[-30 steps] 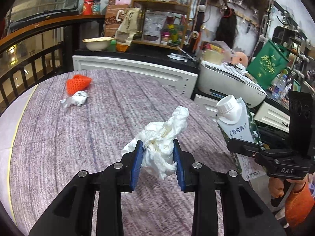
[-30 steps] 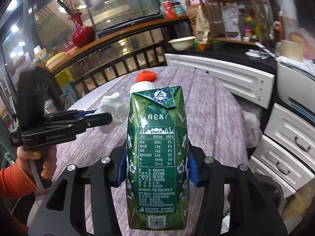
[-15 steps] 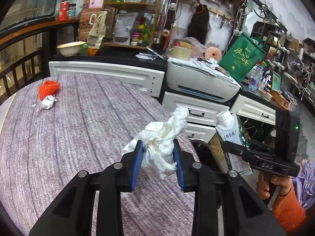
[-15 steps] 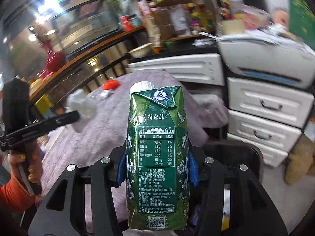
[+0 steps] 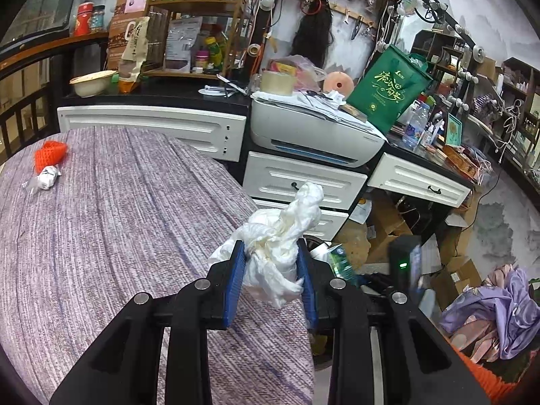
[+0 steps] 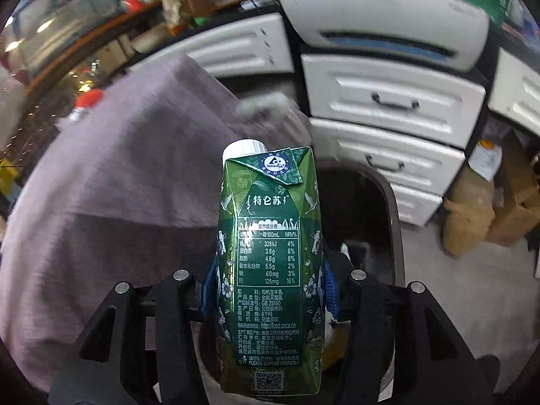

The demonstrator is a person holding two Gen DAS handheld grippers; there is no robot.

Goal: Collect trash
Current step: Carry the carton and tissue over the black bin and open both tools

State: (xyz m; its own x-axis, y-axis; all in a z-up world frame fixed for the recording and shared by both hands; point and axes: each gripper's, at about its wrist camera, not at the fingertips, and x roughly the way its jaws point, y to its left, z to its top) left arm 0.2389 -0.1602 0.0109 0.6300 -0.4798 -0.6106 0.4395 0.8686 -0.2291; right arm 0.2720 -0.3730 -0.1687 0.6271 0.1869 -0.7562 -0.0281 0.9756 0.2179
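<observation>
Lowering done: carton (image 6: 268, 270), clamped in right jaws, now brought over bin (image 6: 393, 209); tissue (image 5: 276, 246) kept clamped left, release due.

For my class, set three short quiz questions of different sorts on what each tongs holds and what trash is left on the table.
1. True or false: the left tongs grip a crumpled white tissue.
2. What do the right tongs hold: A a glass jar, B a green milk carton, C a spoon?
3. Fill in: on the purple tablecloth lie an orange foam net and a small white ____.

Key: 1 true; 2 B; 3 wrapper.
</observation>
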